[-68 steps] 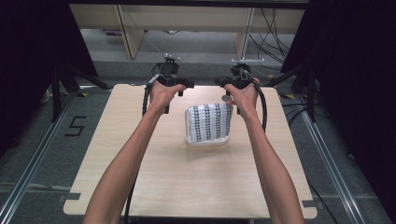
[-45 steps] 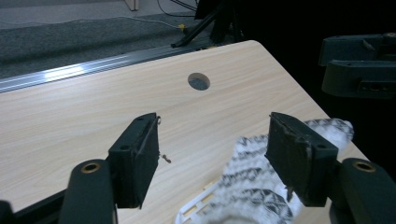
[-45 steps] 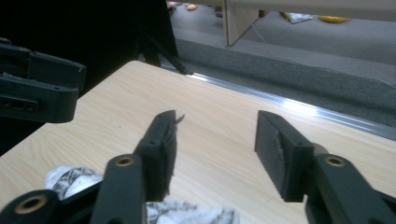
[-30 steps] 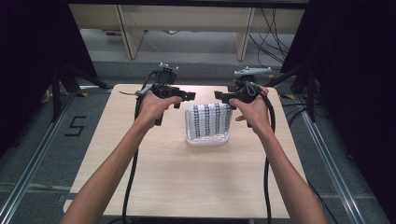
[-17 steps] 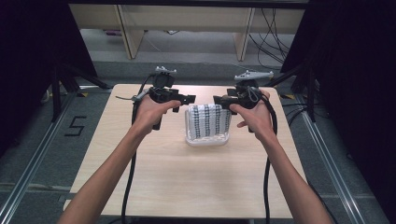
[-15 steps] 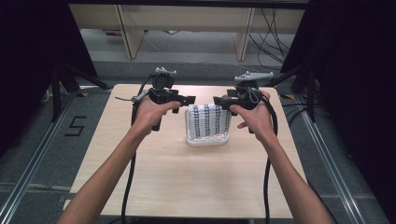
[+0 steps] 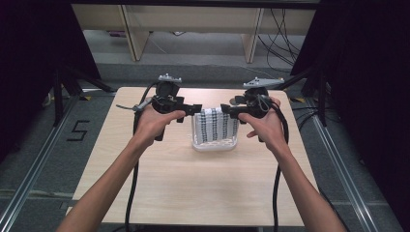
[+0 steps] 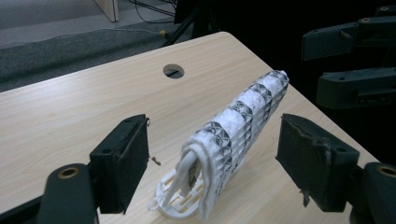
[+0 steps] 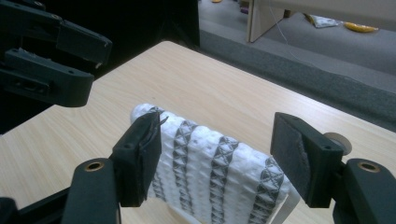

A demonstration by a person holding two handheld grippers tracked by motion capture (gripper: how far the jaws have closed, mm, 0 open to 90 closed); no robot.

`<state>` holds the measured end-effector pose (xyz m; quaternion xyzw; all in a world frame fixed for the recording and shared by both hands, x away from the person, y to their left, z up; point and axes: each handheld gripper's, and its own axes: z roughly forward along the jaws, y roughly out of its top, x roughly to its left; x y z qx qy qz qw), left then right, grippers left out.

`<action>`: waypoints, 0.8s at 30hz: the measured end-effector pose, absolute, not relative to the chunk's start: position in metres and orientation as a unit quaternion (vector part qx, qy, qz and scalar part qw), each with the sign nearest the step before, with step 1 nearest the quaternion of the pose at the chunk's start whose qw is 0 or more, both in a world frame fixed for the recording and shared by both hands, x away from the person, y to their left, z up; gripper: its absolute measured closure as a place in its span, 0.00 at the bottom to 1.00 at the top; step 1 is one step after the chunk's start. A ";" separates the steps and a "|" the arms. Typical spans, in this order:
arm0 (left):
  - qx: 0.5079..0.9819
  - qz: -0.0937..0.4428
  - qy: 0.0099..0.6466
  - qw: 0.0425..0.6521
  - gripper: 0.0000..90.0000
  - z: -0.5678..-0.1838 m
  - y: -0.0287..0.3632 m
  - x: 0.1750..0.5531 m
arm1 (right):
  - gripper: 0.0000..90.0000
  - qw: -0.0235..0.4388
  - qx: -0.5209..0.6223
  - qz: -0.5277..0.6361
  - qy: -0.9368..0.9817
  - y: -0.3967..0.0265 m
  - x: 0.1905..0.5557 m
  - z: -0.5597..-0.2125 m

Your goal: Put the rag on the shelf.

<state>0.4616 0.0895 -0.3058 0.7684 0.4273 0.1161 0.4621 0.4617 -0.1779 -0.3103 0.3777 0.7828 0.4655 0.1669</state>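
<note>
A white cloth with dark patterned stripes [image 7: 215, 128] hangs folded over a white plastic rack [image 7: 215, 146] in the middle of the wooden table [image 7: 203, 193]. My left gripper [image 7: 196, 109] points at the cloth's top from the left. In the left gripper view its jaws stand open [image 8: 215, 161], having just been opening; the cloth [image 8: 238, 130] lies low between and beyond them, untouched. From the right, my right gripper [image 7: 225, 109] faces it. Its jaws [image 9: 222, 158] are open over the cloth [image 9: 210, 154], and the left pad [image 9: 142, 154] is close to the fabric.
A round hole [image 8: 173, 71] pierces the table beyond the cloth. A small round knob [image 9: 338, 140] sits behind my right jaw. Cables trail from both grippers along the forearms. Black curtains flank the table; shelf legs [image 7: 130, 29] stand beyond its far edge.
Both hands have carried the grippers from the table's far edge toward the person, and the tips now face each other just above the cloth.
</note>
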 end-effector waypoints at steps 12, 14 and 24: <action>0.771 0.121 0.421 0.462 0.27 -0.314 0.099 0.448 | 0.36 0.162 0.383 0.466 0.781 -0.182 0.444 -0.310; 0.770 0.120 0.421 0.464 0.27 -0.315 0.100 0.446 | 0.36 0.163 0.381 0.465 0.782 -0.182 0.442 -0.310; 0.772 0.117 0.414 0.469 0.27 -0.320 0.106 0.434 | 0.36 0.155 0.379 0.466 0.784 -0.183 0.436 -0.317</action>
